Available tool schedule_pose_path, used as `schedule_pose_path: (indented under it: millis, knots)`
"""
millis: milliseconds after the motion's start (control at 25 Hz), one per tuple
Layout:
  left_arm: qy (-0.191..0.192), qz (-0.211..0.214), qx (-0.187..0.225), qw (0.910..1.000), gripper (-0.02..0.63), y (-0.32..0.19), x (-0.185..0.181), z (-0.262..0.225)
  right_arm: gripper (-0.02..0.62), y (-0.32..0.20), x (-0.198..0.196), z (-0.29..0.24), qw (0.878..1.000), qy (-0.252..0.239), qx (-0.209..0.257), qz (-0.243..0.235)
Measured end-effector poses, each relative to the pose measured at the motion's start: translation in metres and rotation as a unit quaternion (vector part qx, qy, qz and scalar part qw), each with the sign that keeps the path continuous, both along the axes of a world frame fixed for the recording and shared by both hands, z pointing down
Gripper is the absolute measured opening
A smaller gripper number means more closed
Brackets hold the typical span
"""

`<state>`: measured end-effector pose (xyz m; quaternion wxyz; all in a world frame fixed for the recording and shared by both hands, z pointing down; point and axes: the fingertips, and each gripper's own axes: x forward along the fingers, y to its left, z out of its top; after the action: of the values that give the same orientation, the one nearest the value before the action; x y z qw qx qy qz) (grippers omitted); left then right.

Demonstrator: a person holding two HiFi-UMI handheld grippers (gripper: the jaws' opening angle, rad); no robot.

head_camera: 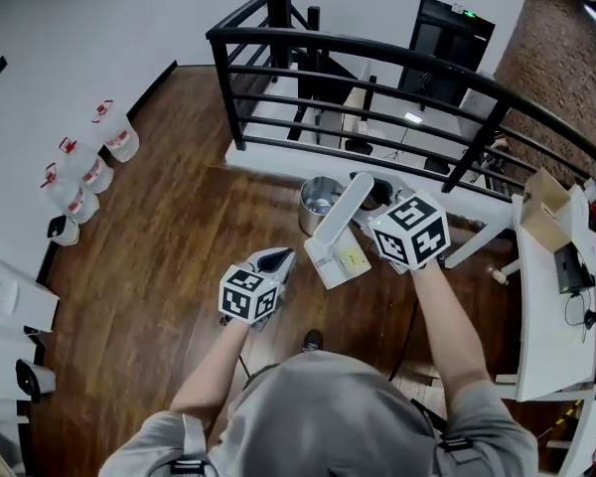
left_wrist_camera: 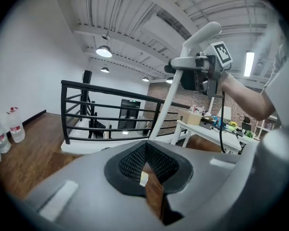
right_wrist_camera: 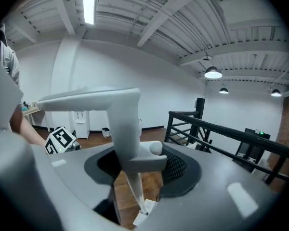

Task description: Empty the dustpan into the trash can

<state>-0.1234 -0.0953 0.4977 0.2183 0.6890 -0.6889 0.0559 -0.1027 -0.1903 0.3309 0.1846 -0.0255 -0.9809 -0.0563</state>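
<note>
My right gripper (head_camera: 374,203) is shut on the long handle of a white dustpan (head_camera: 336,258), carried in the air over the wooden floor. In the right gripper view the handle (right_wrist_camera: 126,129) runs down between the pads of the right gripper (right_wrist_camera: 139,163). A shiny metal trash can (head_camera: 318,203) stands on the floor just beyond the pan, by the railing. My left gripper (head_camera: 275,260) hangs left of the pan, apart from it. The left gripper (left_wrist_camera: 145,154) has its jaws together with nothing held. From that view the right gripper (left_wrist_camera: 202,75) and the dustpan handle (left_wrist_camera: 198,36) show high up.
A black railing (head_camera: 377,68) fences a drop behind the can. Several water jugs (head_camera: 79,172) line the left wall. A white desk (head_camera: 546,296) with a cardboard box (head_camera: 544,207) stands at the right, and a white cabinet (head_camera: 5,301) at the left.
</note>
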Motion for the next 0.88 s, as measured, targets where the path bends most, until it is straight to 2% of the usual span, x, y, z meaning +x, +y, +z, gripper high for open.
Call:
schedule_pose_path:
  millis: [200, 480, 880]
  knots:
    - [0.004, -0.02, -0.011, 0.9997, 0.0, -0.021, -0.038, 0.005, 0.198, -0.032, -0.069, 0.001, 1.0, 0.0, 0.001, -0.02]
    - [0.011, -0.021, 0.001, 0.9997, 0.0, -0.052, -0.083, 0.0, 0.198, -0.073, -0.157, 0.013, 0.999, 0.025, -0.002, -0.025]
    - [0.027, 0.007, 0.024, 0.9993, 0.0, -0.125, -0.204, 0.003, 0.198, -0.136, -0.296, 0.024, 0.998, 0.045, -0.029, -0.019]
